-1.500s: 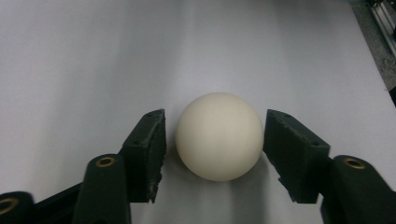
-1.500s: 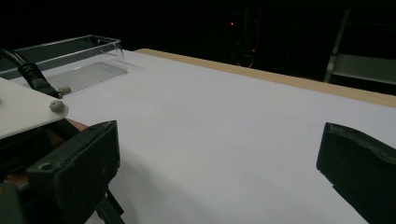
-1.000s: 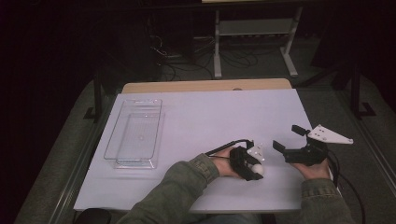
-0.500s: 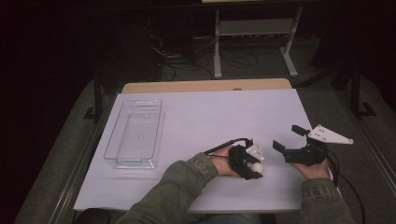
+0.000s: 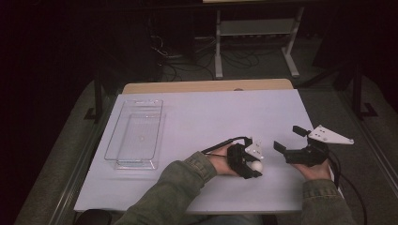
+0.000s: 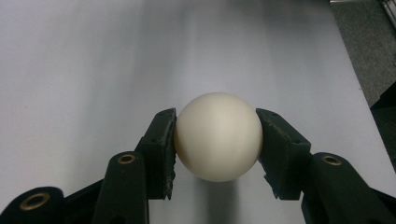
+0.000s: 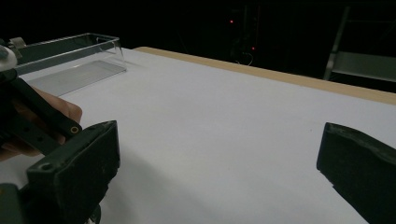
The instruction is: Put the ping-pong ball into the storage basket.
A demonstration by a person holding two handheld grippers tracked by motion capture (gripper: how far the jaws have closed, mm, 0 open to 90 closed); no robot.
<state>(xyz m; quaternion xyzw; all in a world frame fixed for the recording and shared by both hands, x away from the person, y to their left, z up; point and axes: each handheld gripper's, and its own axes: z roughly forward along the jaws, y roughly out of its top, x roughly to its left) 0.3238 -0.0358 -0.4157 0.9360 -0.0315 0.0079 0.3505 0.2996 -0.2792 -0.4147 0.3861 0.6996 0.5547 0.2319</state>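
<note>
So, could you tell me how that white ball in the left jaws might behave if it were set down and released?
The ball is round and smooth, so it would probably roll on the flat table. It is pinched at two small spots, so it might slip. It looks rigid.

High overhead view; two low gripper views, sharing the white table [image 5: 211,122].
</note>
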